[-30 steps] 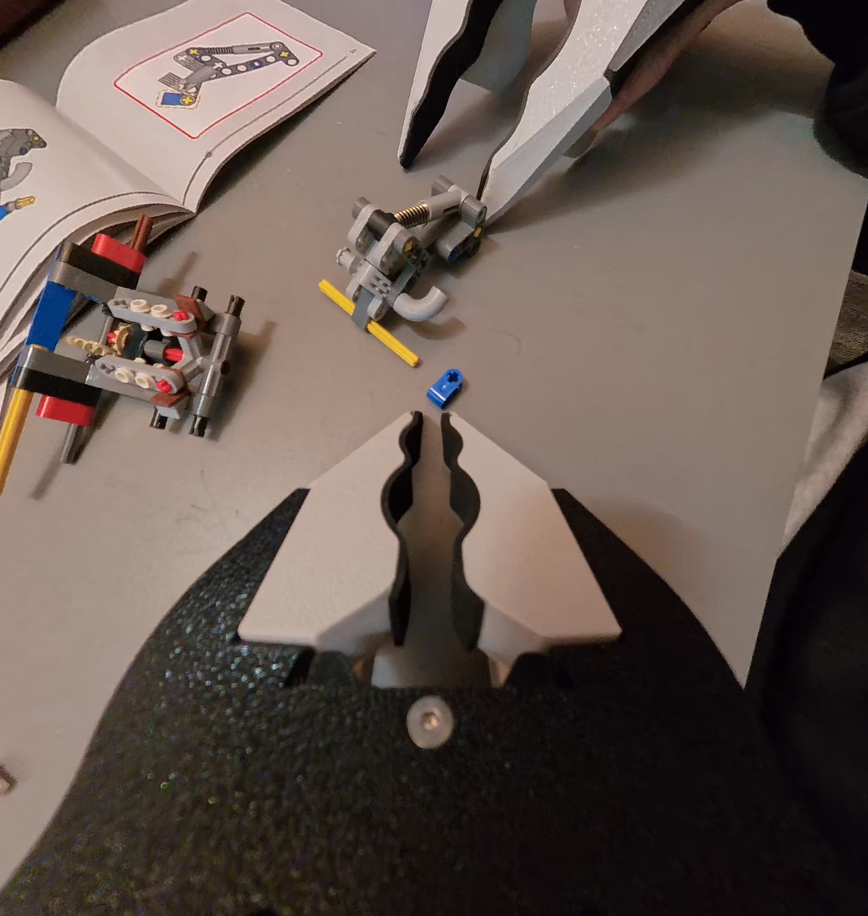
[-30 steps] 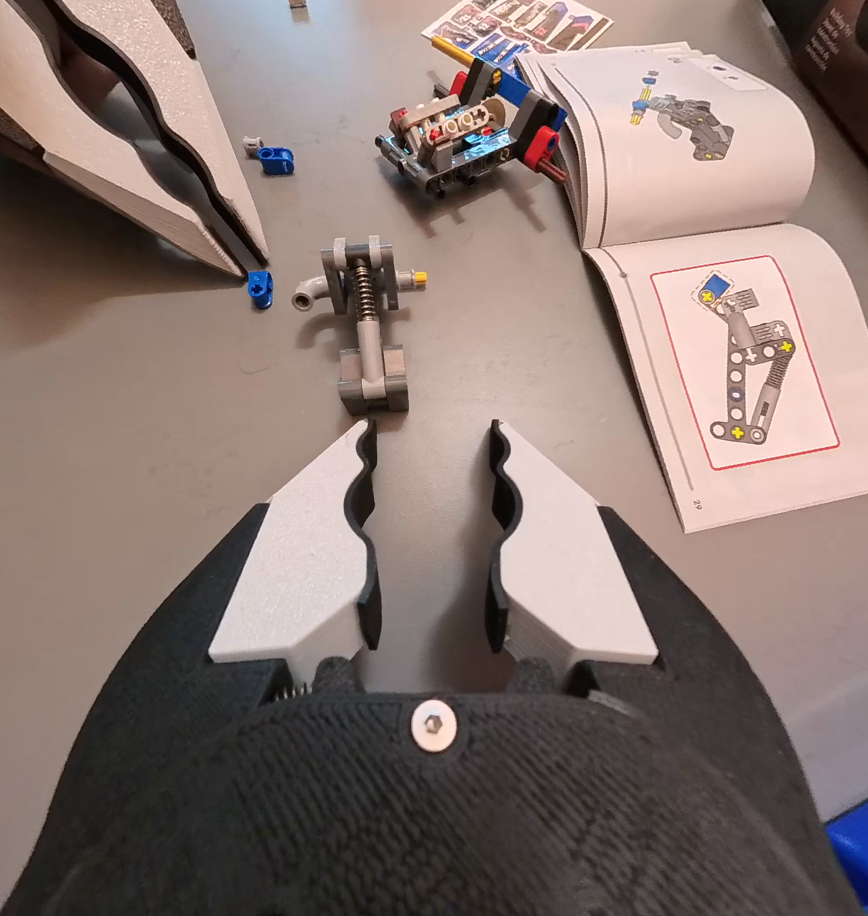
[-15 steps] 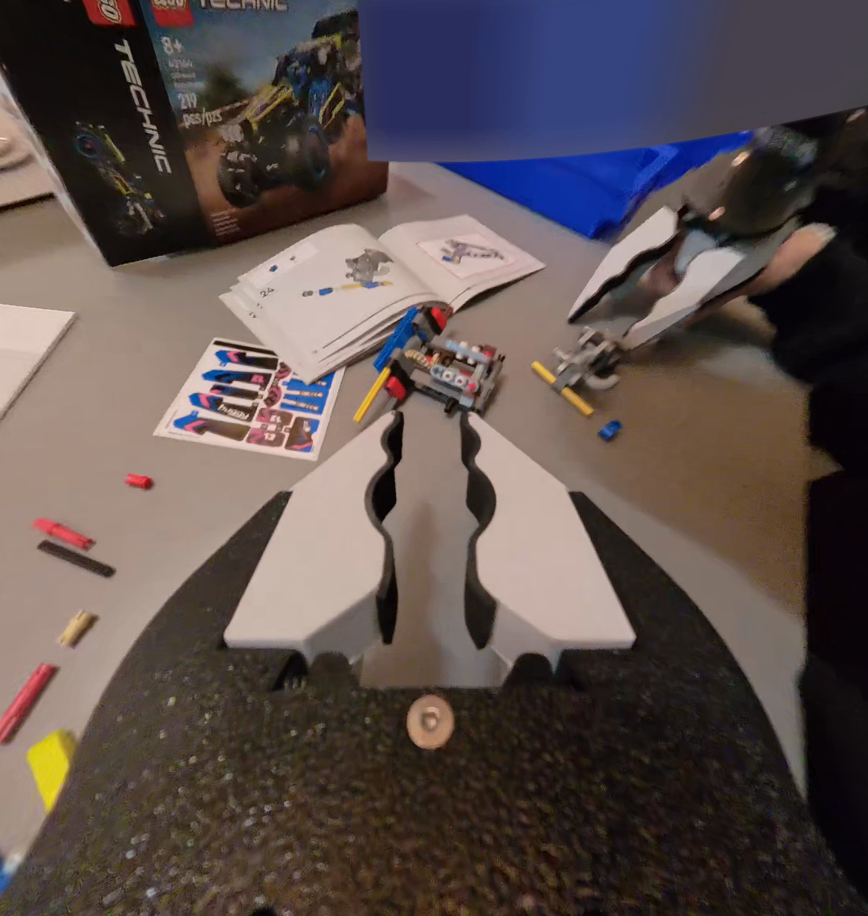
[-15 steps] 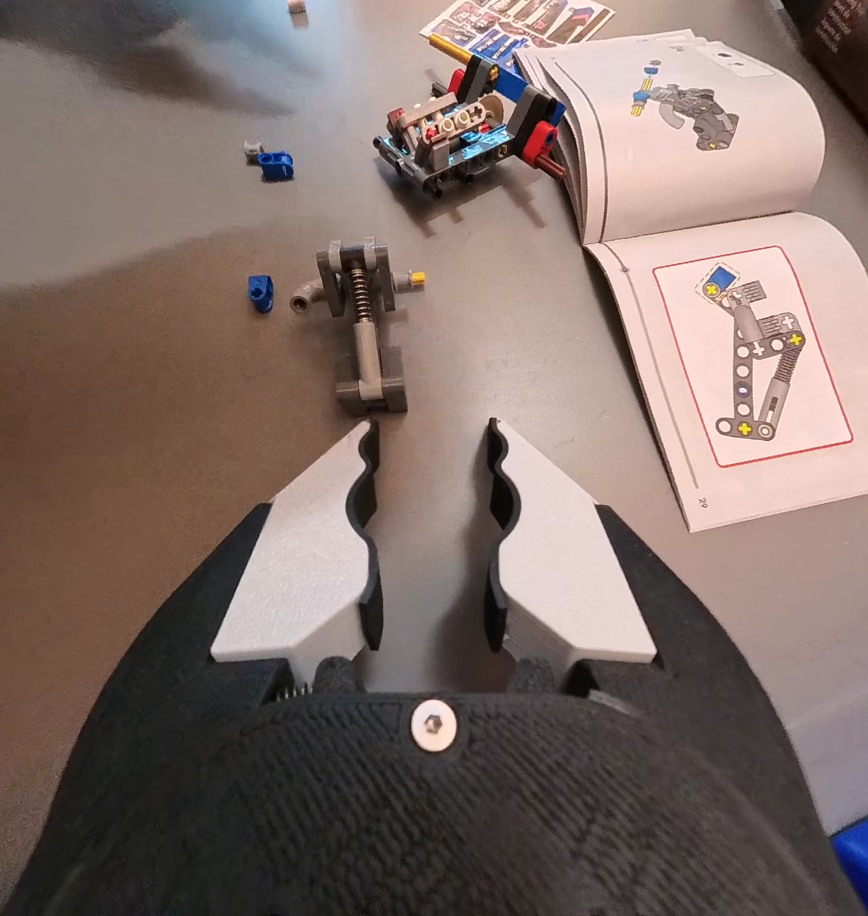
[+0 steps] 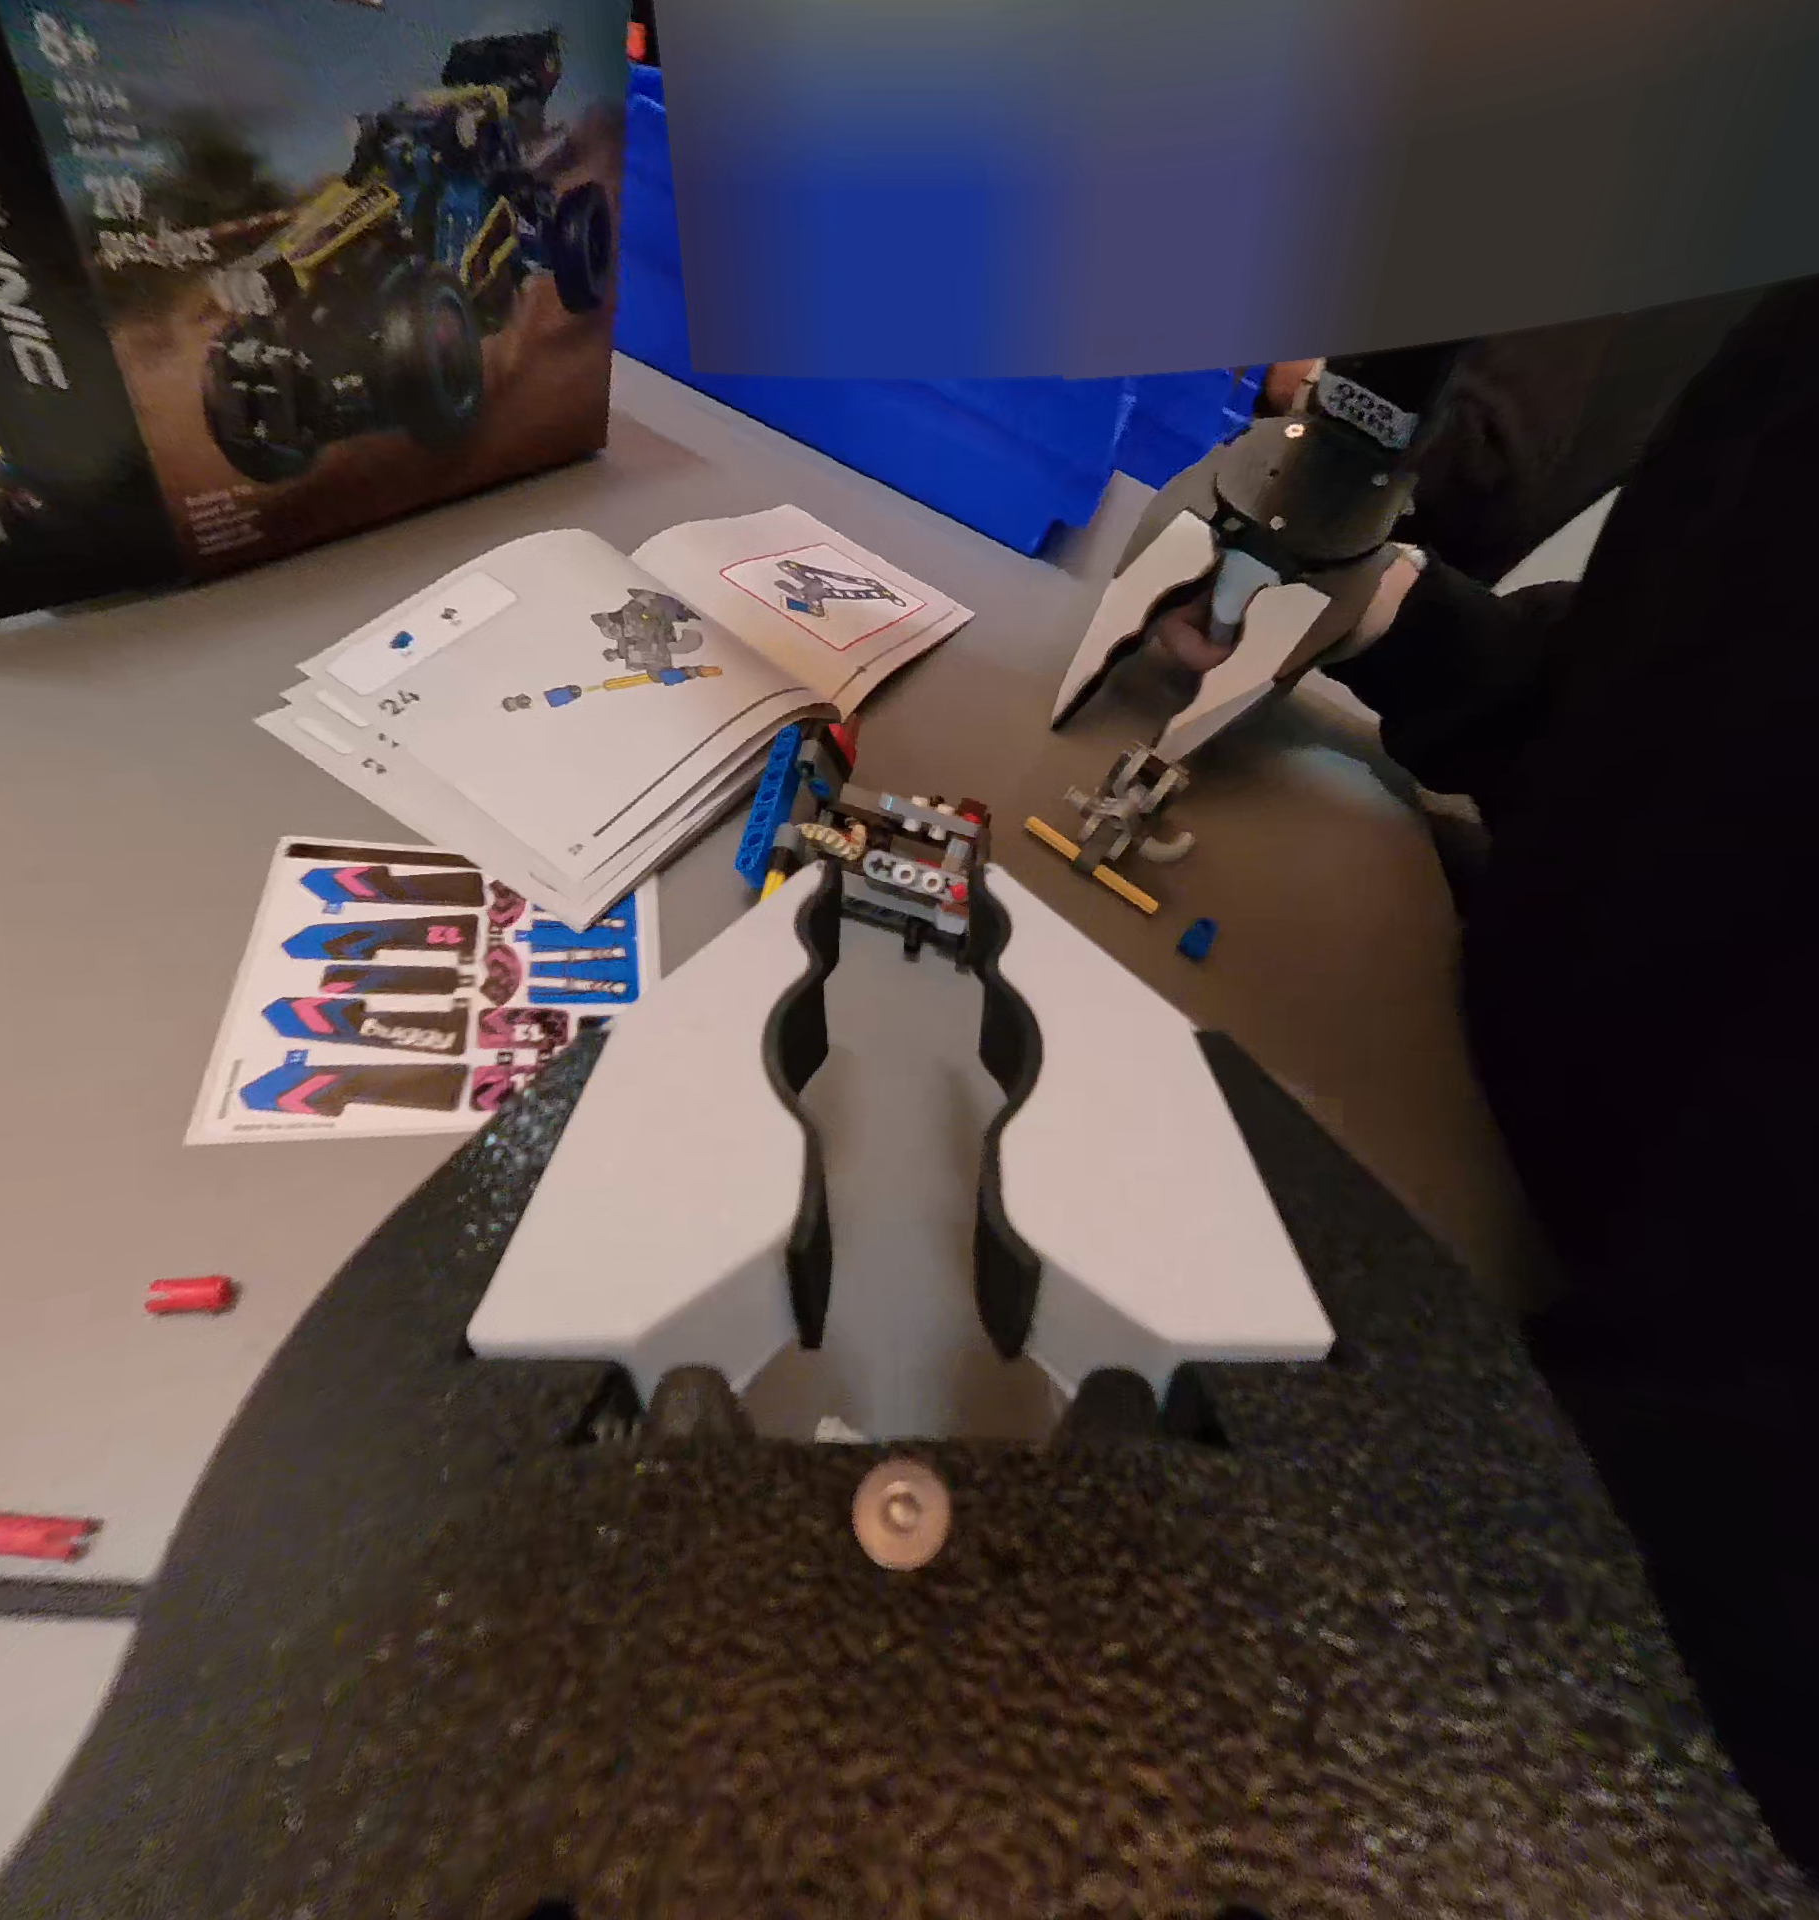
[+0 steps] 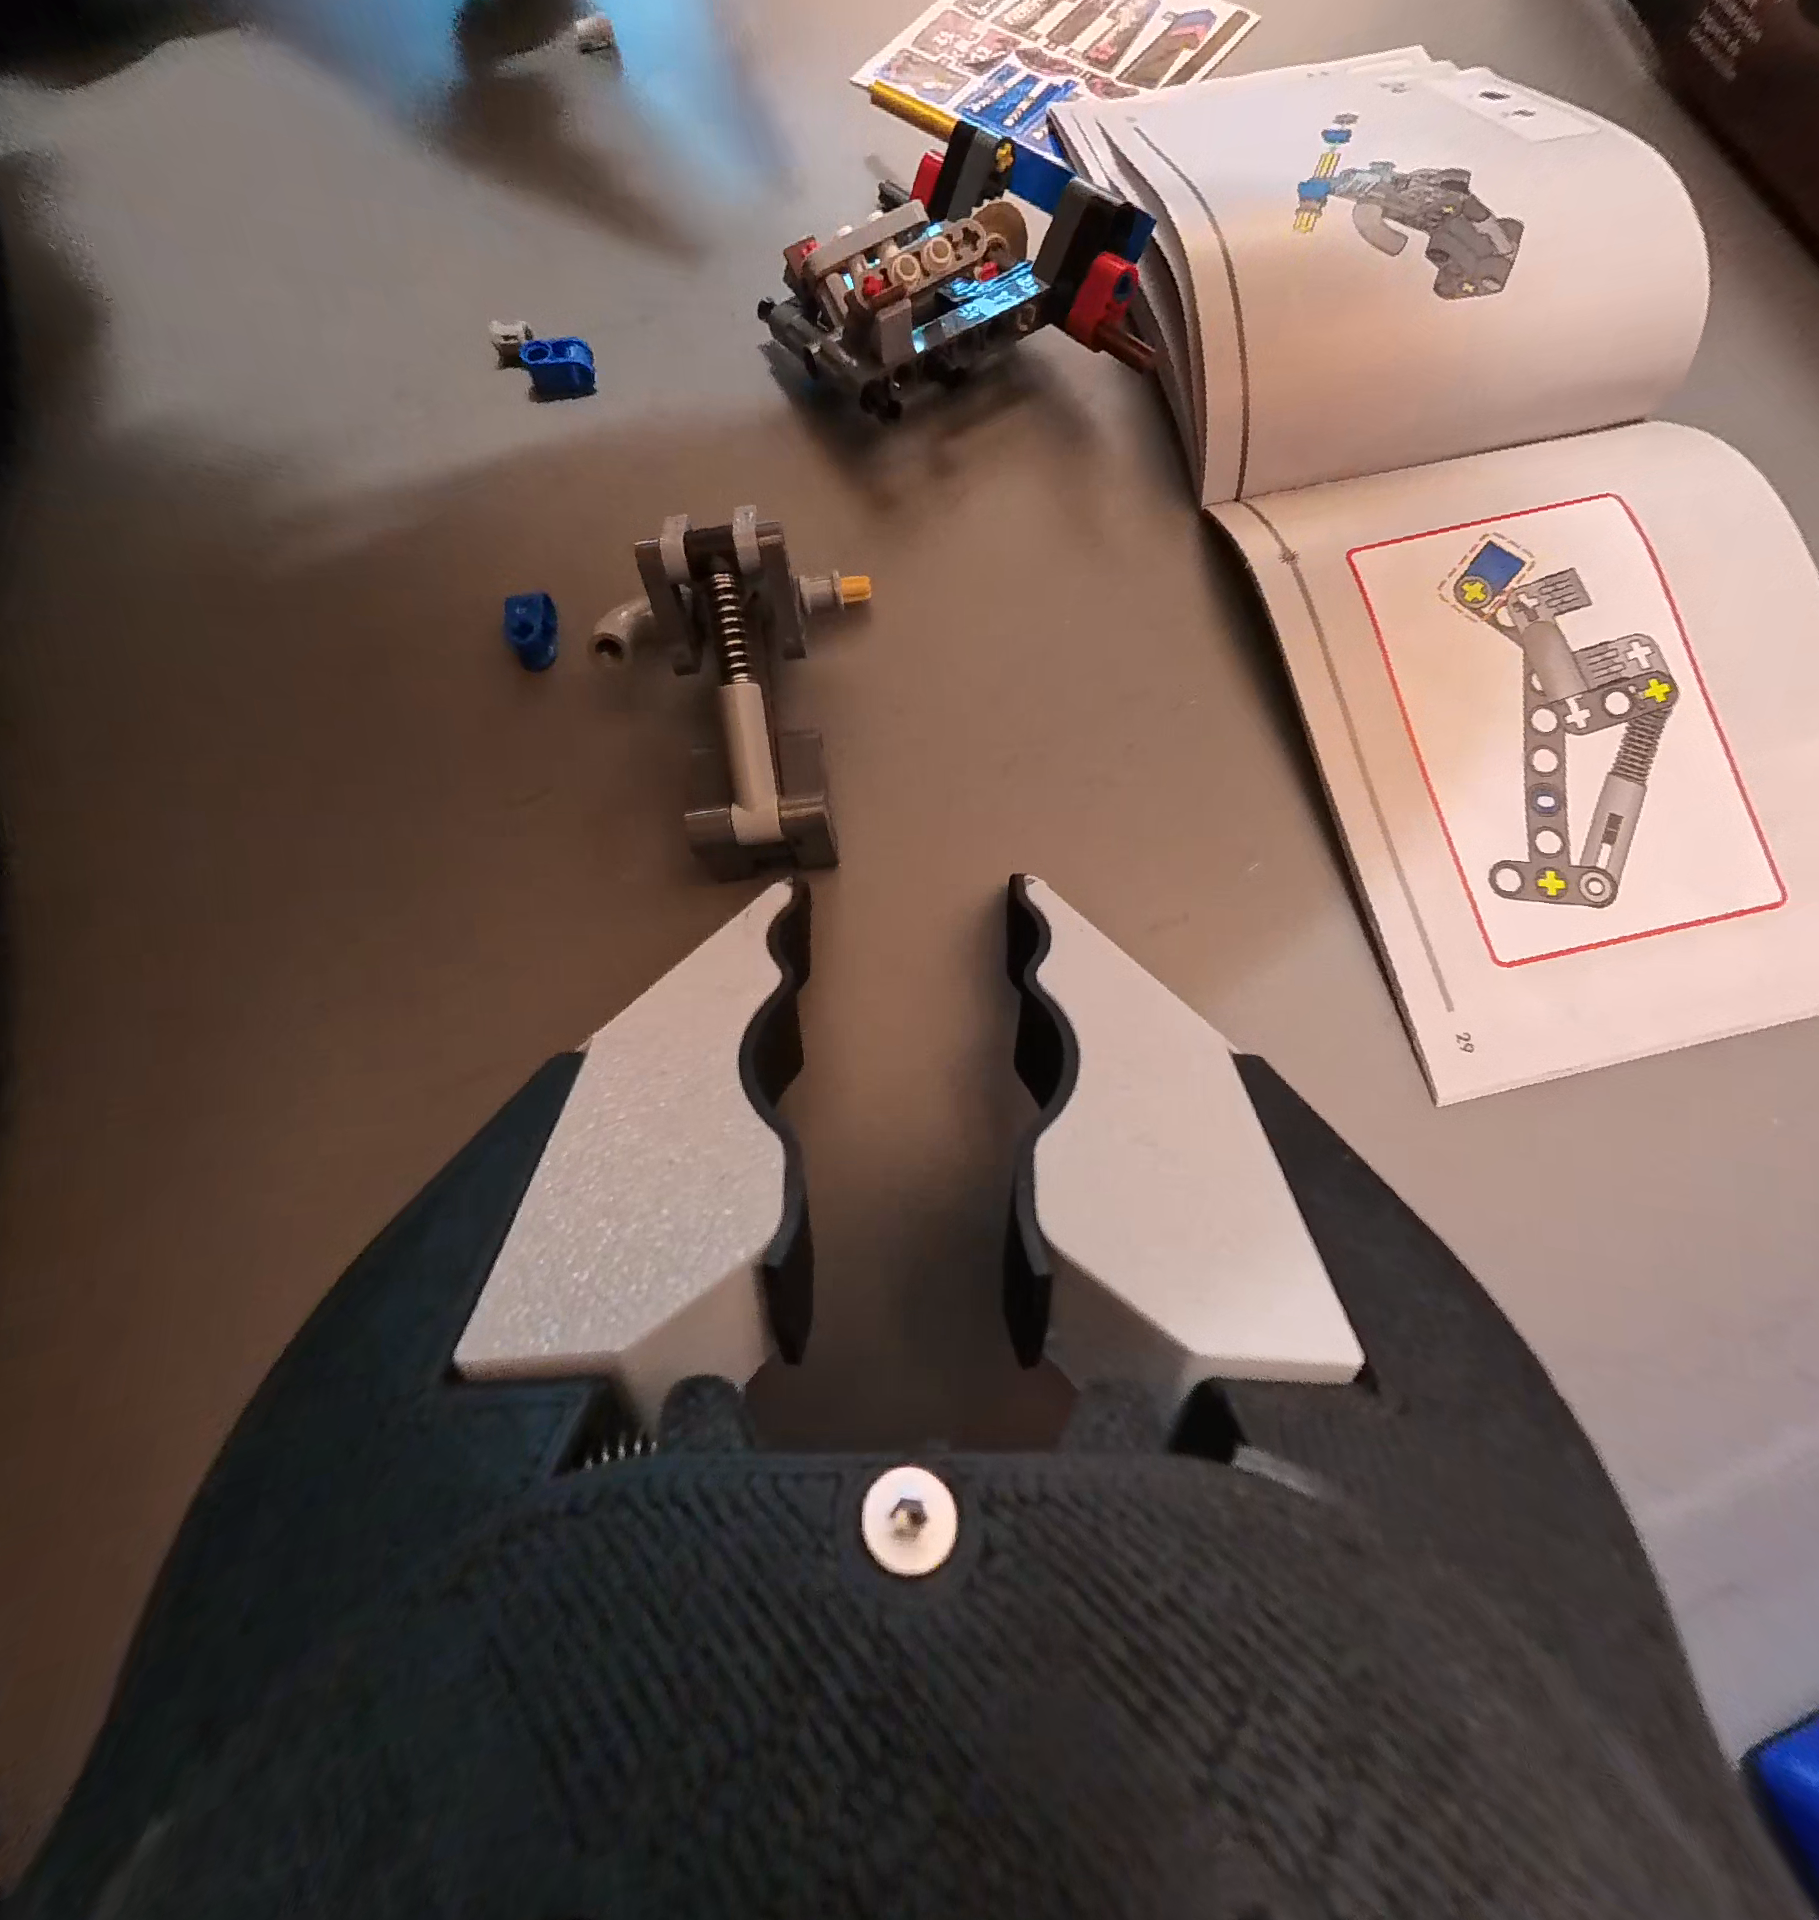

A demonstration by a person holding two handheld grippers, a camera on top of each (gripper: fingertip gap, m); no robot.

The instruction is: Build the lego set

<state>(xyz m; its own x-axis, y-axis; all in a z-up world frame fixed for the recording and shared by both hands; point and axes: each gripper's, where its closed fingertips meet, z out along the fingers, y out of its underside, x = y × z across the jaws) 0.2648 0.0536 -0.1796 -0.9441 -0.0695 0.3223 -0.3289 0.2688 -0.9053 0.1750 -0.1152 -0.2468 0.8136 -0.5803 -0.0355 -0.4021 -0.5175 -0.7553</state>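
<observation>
My left gripper (image 5: 905, 891) is open and empty, held above the table with its tips in front of the multicoloured chassis build (image 5: 910, 868). My right gripper (image 6: 907, 891) is open and empty. Its left fingertip (image 6: 789, 902) is right at the near end of the grey shock-absorber build (image 6: 739, 686), which lies flat with a yellow axle. This build also shows in the left wrist view (image 5: 1123, 821), with the right gripper (image 5: 1113, 738) over it. A small blue piece (image 6: 529, 629) lies loose beside it. The chassis also shows in the right wrist view (image 6: 946, 281).
An open instruction booklet (image 6: 1507, 644) lies right of the builds, and also shows in the left wrist view (image 5: 624, 675). A sticker sheet (image 5: 417, 997), the set's box (image 5: 261, 260) and a red pin (image 5: 188, 1296) are to the left. A blue connector (image 6: 560, 364) lies farther off. Spacing between my two grippers at the tips: around 20 cm. The left gripper is farther from the small blue piece (image 6: 529, 629), some 15 cm, than the right, some 8 cm.
My left gripper has pulled up and back from the small blue piece, opened wider and now faces the chassis build. My right gripper has stayed open at the shock-absorber build.
</observation>
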